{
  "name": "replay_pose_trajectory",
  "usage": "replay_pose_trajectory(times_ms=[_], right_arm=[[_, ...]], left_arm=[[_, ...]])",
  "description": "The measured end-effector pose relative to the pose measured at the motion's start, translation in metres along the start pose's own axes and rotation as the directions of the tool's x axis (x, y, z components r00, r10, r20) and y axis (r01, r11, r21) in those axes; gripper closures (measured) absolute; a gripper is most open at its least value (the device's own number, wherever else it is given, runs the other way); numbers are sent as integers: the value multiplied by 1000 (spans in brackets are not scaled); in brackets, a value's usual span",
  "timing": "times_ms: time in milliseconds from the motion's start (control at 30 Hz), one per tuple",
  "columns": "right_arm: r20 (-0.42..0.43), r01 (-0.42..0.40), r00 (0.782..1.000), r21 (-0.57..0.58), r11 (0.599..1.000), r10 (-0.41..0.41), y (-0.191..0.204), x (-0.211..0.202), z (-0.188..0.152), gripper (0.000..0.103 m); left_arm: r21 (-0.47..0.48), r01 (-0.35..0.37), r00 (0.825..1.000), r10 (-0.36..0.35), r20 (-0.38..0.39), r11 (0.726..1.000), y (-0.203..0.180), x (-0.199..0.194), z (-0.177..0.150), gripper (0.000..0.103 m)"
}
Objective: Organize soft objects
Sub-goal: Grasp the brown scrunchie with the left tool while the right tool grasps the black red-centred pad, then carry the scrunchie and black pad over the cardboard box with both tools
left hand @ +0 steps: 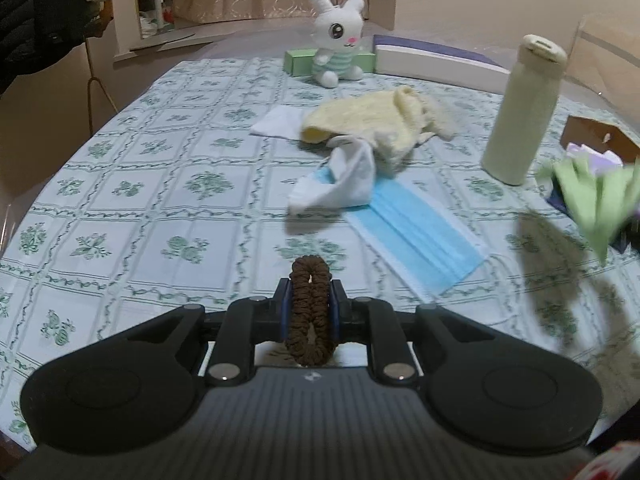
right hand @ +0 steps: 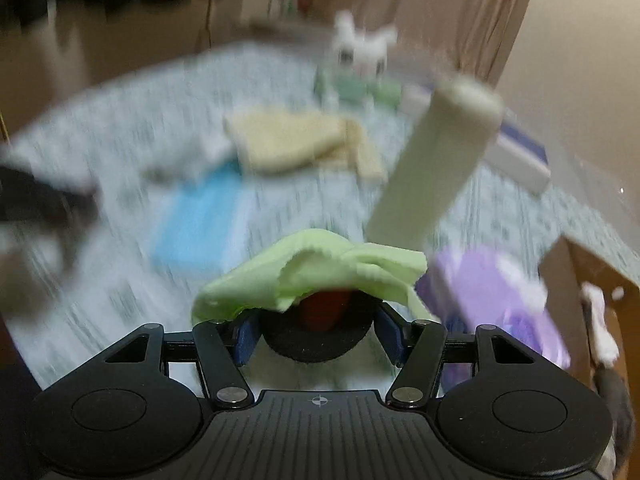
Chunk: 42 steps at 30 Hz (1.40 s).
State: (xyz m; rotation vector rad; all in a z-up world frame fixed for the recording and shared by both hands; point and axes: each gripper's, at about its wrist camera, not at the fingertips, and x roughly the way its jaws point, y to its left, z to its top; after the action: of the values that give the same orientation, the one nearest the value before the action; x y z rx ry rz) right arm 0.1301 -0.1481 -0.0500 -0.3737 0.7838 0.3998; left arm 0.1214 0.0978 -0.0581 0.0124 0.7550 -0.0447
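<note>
In the left wrist view my left gripper [left hand: 310,300] is shut on a brown scrunchie [left hand: 310,280], held upright above the tablecloth. Beyond it lie a blue face mask [left hand: 416,236], a white sock [left hand: 344,180] and a yellow cloth [left hand: 368,124]. A white bunny plush [left hand: 338,40] sits at the far edge. The right wrist view is blurred. There my right gripper [right hand: 318,332] is shut on a black round object with a red middle [right hand: 316,344]. A light green cloth [right hand: 312,276] is draped over that object, and the same green cloth [left hand: 592,200] shows at the right of the left view.
A tall cream bottle [left hand: 520,108] stands right of the cloths. A brown box [left hand: 600,136] and a purple packet [right hand: 496,304] are at the right edge. A green box [left hand: 300,62] and a white box [left hand: 432,62] lie at the back by the bunny.
</note>
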Motion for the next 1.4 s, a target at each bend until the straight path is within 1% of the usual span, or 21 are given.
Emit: replay_pose_trajectory(times_ms=[67,100,133,167,200,233,267,333,400,467,500,533,567,600,633,733,767,800,933,1233,1400], right_arm=[[88,-32,996,32,999,29,-3,-18,12,43],[109,-36,994,20,999,33,-2,-22,17,43],[95,-38,995,-7,999,38,2,-21,20,43],[42,-48,998,-28,998,49,4,-14,20,43],[-30,-69,997,-41,997,68,5,-4,18,43],[-74,-88,994,-47,995,84,7,2,12,43],[-101,-92,991,-53,994,87,9,4,6,43],[-118,-98,989,-44,994,92,10,3,-3,43],[-114,-101,989,-34,994,96,9,0,-7,43],[-85,-103,991,-22,994,101,6,-6,-6,43],[-53,-112,992,-7,994,111,3,-11,-2,43],[1,-112,994,11,994,112,-2,-20,5,43],[65,-112,992,26,993,110,-5,-29,11,43],[103,-116,988,31,993,112,-6,-35,16,43],[91,-117,989,14,993,115,-5,-36,19,43],[-60,-128,990,-19,992,127,-2,-17,8,43],[-87,-118,989,-19,993,116,-2,-14,3,43],[-97,-113,989,-12,993,112,-3,-14,-2,43],[-85,-105,991,31,994,107,-12,-23,-16,43],[-13,-108,994,103,989,110,-26,-45,-21,43],[6,-105,994,141,984,105,-34,-59,-31,43]], left_arm=[[0,9,1000,-9,4,1000,-5,-3,1,86],[2,11,1000,-11,7,1000,-6,-5,1,86],[4,14,1000,-14,11,1000,-8,-7,2,86],[7,17,1000,-17,13,1000,-9,-9,2,86],[9,19,1000,-19,14,1000,-10,-11,2,86],[11,22,1000,-22,13,1000,-11,-11,1,86],[13,25,1000,-25,11,1000,-12,-12,0,86],[16,30,1000,-30,4,999,-13,-10,-1,86],[15,36,999,-36,4,999,-15,-11,-1,86],[17,36,999,-36,8,999,-16,-11,-1,86],[16,36,999,-36,10,999,-16,-12,0,86],[15,37,999,-37,10,999,-16,-12,0,86],[14,39,999,-39,12,999,-16,-13,1,86],[14,41,999,-41,15,999,-17,-14,1,86],[14,43,999,-43,18,999,-17,-15,2,86],[13,53,998,-53,20,999,-19,-17,1,86],[16,58,998,-58,16,998,-20,-17,1,86],[23,63,998,-63,14,998,-22,-17,1,86],[44,75,997,-76,15,996,-32,-19,3,86],[96,102,994,-105,25,990,-65,-31,10,86],[106,140,990,-142,14,984,-90,-38,9,86]])
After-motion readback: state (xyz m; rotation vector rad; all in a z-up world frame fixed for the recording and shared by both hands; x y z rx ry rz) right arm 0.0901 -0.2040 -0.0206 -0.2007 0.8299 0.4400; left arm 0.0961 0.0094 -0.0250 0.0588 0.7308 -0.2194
